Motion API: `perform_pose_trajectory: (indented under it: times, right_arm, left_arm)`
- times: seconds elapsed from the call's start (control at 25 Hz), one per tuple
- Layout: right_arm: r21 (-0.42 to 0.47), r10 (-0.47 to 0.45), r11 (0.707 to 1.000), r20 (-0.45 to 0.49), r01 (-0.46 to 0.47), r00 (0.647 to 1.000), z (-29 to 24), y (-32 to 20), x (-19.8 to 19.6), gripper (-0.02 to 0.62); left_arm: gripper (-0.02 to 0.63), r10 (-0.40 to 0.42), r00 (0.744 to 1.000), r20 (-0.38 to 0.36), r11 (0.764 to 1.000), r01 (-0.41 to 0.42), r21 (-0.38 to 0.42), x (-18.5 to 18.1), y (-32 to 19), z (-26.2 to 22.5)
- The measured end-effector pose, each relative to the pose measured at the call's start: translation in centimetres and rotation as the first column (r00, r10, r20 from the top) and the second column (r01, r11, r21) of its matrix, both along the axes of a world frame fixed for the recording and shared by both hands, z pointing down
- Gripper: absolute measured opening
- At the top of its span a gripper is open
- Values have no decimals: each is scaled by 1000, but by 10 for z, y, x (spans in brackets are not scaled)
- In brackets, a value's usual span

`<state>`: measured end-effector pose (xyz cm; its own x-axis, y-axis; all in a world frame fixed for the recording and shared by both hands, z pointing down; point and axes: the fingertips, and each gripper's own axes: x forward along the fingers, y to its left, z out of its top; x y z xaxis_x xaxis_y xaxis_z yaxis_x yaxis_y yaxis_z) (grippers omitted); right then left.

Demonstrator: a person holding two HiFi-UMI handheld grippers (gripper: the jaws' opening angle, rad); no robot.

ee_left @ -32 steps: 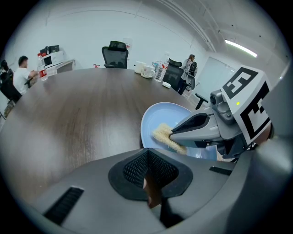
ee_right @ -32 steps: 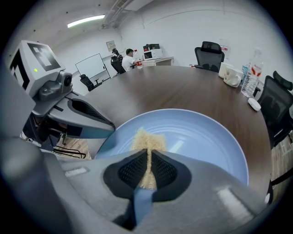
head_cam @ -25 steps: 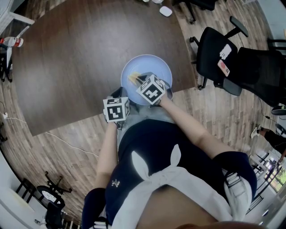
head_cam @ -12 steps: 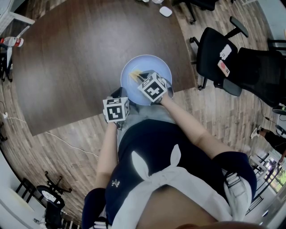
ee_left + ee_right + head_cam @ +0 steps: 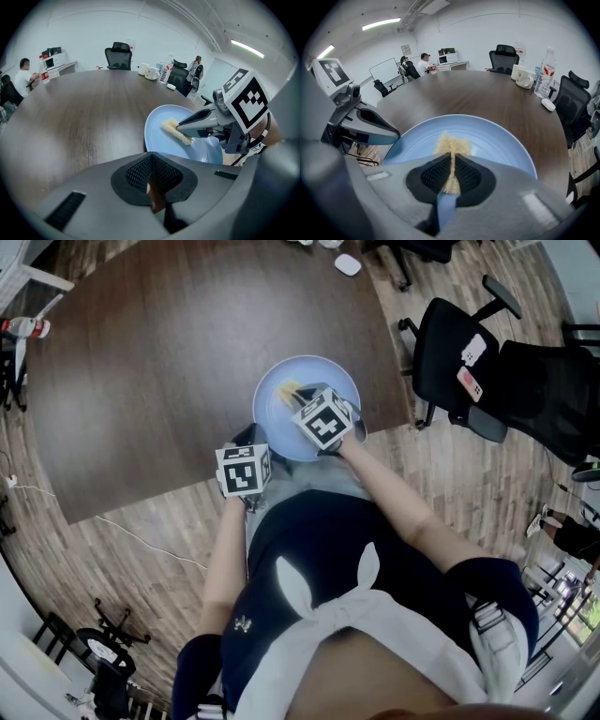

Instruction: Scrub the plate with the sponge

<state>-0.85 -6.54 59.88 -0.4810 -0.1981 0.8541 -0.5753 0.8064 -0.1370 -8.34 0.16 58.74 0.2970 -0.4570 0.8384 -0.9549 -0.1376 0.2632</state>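
On the desk, near its front edge: a blue plate, laid flat. A yellow sponge is pinched in the right tongs, its long axis running straight ahead onto the plate's middle. The left tongs, closed and apparently empty, are held beside the rim, with the plate ahead-right.

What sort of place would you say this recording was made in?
Probably an office meeting room: a large dark conference table, black swivel chairs around it, and a whiteboard at the back.
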Motion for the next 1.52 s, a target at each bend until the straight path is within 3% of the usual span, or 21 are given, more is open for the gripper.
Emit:
perform_pose_trajectory:
  times: [1.52]
  right_arm:
    - [21,135,991,-72,-134,988,2,-33,43,25]
  left_arm:
    - [6,-3,1000,2,1000,3,1,-3,1,0]
